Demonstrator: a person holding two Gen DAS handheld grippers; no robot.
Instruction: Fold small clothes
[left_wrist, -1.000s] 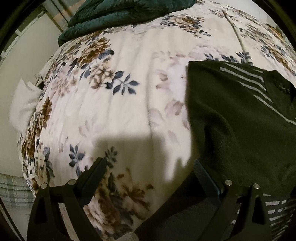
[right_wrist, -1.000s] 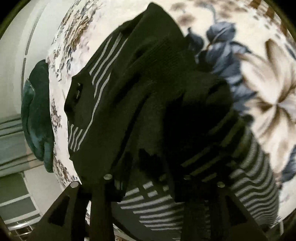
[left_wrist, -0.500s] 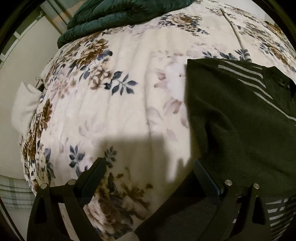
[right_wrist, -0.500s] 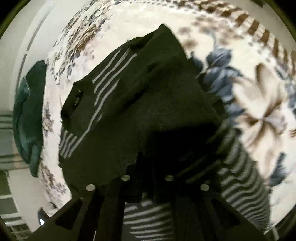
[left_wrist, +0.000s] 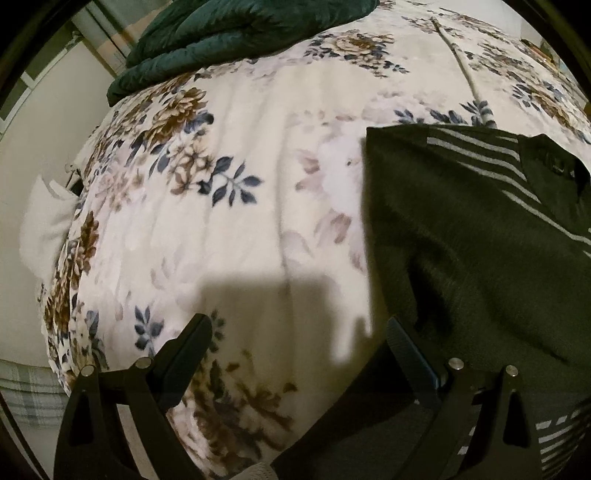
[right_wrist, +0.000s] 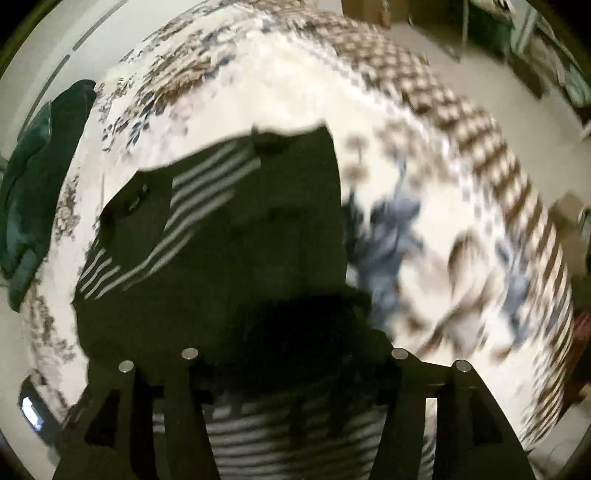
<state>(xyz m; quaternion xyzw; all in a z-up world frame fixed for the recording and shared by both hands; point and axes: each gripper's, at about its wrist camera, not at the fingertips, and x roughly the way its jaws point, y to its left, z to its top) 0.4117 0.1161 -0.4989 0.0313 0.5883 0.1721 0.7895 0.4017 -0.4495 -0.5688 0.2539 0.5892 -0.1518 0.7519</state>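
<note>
A small black garment with grey-white stripes (left_wrist: 480, 236) lies partly folded on the floral bedspread (left_wrist: 229, 206). My left gripper (left_wrist: 299, 332) is open and empty, hovering over the bedspread at the garment's left edge, its right finger by the dark fabric. In the right wrist view the same garment (right_wrist: 229, 251) lies flat ahead and below. My right gripper (right_wrist: 291, 354) has its fingers spread wide apart above the garment's near edge; the view is blurred and the fingertips are lost against the dark cloth.
A dark green quilt (left_wrist: 236, 33) lies bunched at the far end of the bed, also at the left in the right wrist view (right_wrist: 29, 192). The bed's left edge and a white cloth (left_wrist: 44, 225) hang beside a pale floor. Room clutter shows beyond the bed (right_wrist: 535, 44).
My right gripper has opened, let go of the garment fold and pulled back and up. The garment now lies flatter. The left gripper has hardly moved.
</note>
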